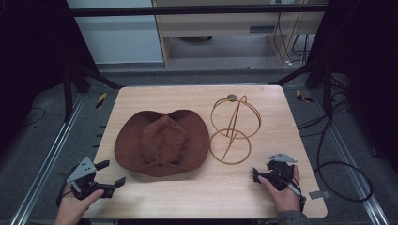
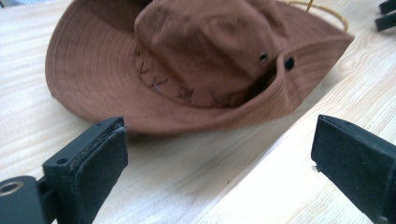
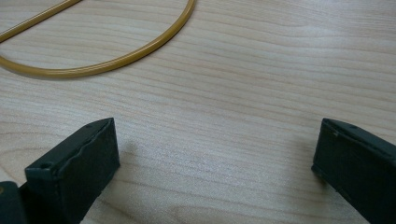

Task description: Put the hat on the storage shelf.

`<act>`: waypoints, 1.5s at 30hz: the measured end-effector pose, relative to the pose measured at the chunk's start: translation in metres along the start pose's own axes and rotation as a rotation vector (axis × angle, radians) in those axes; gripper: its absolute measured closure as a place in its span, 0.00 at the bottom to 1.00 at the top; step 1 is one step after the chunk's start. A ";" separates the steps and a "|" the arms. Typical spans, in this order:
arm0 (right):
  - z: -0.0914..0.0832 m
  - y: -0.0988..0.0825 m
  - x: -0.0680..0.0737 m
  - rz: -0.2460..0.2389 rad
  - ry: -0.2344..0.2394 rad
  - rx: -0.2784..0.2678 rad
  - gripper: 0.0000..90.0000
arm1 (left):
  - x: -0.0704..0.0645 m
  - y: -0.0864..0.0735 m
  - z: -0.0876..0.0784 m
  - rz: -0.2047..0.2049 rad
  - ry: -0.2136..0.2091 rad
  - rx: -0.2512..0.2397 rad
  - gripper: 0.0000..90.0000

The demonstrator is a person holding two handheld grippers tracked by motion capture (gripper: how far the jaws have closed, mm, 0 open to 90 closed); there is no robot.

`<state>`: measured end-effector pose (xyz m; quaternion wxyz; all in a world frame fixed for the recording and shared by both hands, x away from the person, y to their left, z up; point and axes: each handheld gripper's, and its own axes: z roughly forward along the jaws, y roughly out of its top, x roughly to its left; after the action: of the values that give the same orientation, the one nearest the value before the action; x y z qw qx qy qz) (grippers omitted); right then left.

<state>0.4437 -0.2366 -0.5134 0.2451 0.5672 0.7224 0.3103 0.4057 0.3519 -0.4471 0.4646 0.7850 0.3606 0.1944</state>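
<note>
A brown brimmed hat (image 1: 162, 143) lies crown up in the middle of the wooden table (image 1: 277, 108). Right beside it stands a gold wire hat stand (image 1: 233, 129), a sphere of hoops on a ring base. My left gripper (image 1: 112, 172) rests open at the table's front left corner, a short way from the brim. In the left gripper view the hat (image 2: 187, 60) lies just beyond the open left gripper (image 2: 219, 154). My right gripper (image 1: 256, 175) sits open at the front right, below the stand. The stand's ring base (image 3: 107, 60) curves ahead of the open right gripper (image 3: 215, 158), with bare wood between the jaws.
Bare wood runs along the table's front edge between the two hands. A small grey disc (image 1: 232, 97) lies at the far edge behind the stand. Cables (image 1: 338, 164) trail on the floor to the right. The other gripper's jaw tips (image 2: 387, 14) show at the left gripper view's top right.
</note>
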 end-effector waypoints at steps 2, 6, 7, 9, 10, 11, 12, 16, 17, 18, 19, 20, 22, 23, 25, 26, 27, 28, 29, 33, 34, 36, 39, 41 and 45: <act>0.000 0.000 0.000 0.003 0.002 0.001 0.00 | 0.000 0.008 0.001 0.004 -0.005 0.007 0.03; 0.000 0.000 0.000 0.008 0.004 0.001 0.01 | -0.001 0.023 0.007 0.040 0.007 0.038 0.04; 0.000 0.000 0.000 0.007 0.004 0.001 0.01 | -0.002 0.036 0.012 0.064 0.004 0.065 0.04; 0.000 0.000 0.000 0.007 0.004 0.001 0.01 | -0.004 0.043 0.016 0.079 0.002 0.073 0.04; 0.000 0.000 0.000 0.006 0.004 0.001 0.01 | -0.005 0.051 0.019 0.097 -0.003 0.088 0.03; 0.000 0.000 0.000 0.008 0.004 0.001 0.01 | -0.006 0.059 0.023 0.117 -0.007 0.105 0.04; 0.000 0.000 0.000 0.006 0.004 0.000 0.01 | -0.007 0.074 0.032 0.143 -0.004 0.134 0.04; 0.000 0.000 0.000 0.007 0.004 0.001 0.01 | -0.008 0.099 0.052 0.162 -0.025 0.182 0.04; 0.000 0.000 0.000 0.007 0.005 0.001 0.01 | -0.007 0.104 0.057 0.164 -0.029 0.191 0.04; 0.000 0.000 0.000 0.007 0.005 0.001 0.01 | -0.007 0.110 0.062 0.158 -0.028 0.197 0.04; 0.000 0.000 0.000 0.007 0.005 0.001 0.01 | -0.006 0.115 0.068 0.153 -0.029 0.203 0.04; 0.000 0.000 0.000 0.007 0.004 0.001 0.01 | -0.006 0.115 0.068 0.153 -0.029 0.203 0.04; 0.000 0.000 0.000 0.006 0.005 0.001 0.01 | -0.004 0.130 0.083 0.150 -0.041 0.227 0.05; 0.000 0.000 0.000 0.006 0.006 0.001 0.01 | -0.003 0.134 0.087 0.152 -0.045 0.233 0.05; 0.000 0.000 0.000 0.005 0.006 0.000 0.01 | -0.002 0.144 0.094 0.161 -0.038 0.244 0.05; 0.000 0.000 0.000 0.005 0.006 0.000 0.01 | -0.002 0.144 0.094 0.161 -0.038 0.244 0.05; 0.000 0.000 0.000 0.003 0.007 0.001 0.01 | -0.001 0.152 0.100 0.156 -0.036 0.251 0.05; 0.000 0.000 0.000 0.003 0.008 0.001 0.01 | 0.001 0.156 0.103 0.149 -0.043 0.257 0.05; 0.000 0.000 0.000 0.003 0.008 0.001 0.01 | 0.001 0.156 0.103 0.149 -0.043 0.257 0.05; 0.000 0.000 0.000 0.005 0.008 0.001 0.01 | 0.003 0.167 0.114 0.147 -0.042 0.293 0.05; 0.000 0.000 0.000 0.005 0.008 0.001 0.01 | 0.004 0.172 0.118 0.144 -0.042 0.306 0.05; 0.000 0.000 0.000 0.003 0.008 0.001 0.01 | 0.005 0.177 0.121 0.132 -0.045 0.308 0.05; 0.000 0.000 0.000 0.003 0.008 0.001 0.01 | 0.003 0.181 0.124 0.137 -0.042 0.321 0.05; 0.000 0.000 0.000 0.003 0.008 0.001 0.01 | 0.002 0.184 0.129 0.148 -0.040 0.341 0.05; 0.000 0.000 -0.001 0.002 0.008 0.001 0.01 | 0.000 0.186 0.140 0.160 -0.036 0.381 0.05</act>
<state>0.4441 -0.2371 -0.5132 0.2416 0.5668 0.7230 0.3126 0.5669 0.2116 -0.3540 0.2971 0.8883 0.3188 0.1449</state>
